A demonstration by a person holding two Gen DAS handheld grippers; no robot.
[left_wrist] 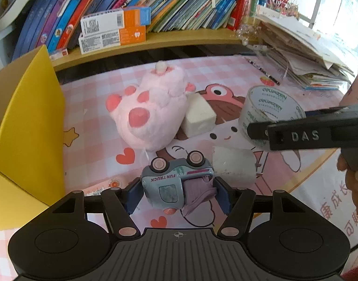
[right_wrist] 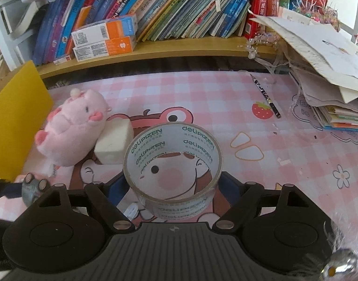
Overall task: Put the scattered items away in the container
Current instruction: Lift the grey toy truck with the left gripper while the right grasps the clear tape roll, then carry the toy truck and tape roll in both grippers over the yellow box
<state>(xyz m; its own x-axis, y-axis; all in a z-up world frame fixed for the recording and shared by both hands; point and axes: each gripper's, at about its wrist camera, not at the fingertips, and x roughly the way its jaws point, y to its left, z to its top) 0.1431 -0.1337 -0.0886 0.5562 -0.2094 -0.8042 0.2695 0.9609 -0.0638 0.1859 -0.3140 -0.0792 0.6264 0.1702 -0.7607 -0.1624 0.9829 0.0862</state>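
Note:
My left gripper (left_wrist: 177, 193) is shut on a blue toy truck (left_wrist: 176, 182) that lies on its side, wheels up, over the pink checked mat. My right gripper (right_wrist: 173, 185) is shut on a clear tape roll (right_wrist: 173, 166); the roll also shows in the left wrist view (left_wrist: 270, 112) with the right gripper's finger across it. A pink plush toy (left_wrist: 148, 107) (right_wrist: 71, 128) lies in the middle, leaning on a white foam block (left_wrist: 199, 116) (right_wrist: 114, 141). The yellow cardboard box (left_wrist: 29, 126) (right_wrist: 17, 121) stands at the left.
A second white block (left_wrist: 234, 166) lies right of the truck. A pencil (right_wrist: 265, 96) lies at the back right. A stack of papers and books (right_wrist: 326, 77) fills the right side. A bookshelf (left_wrist: 155, 39) with small cartons runs along the back.

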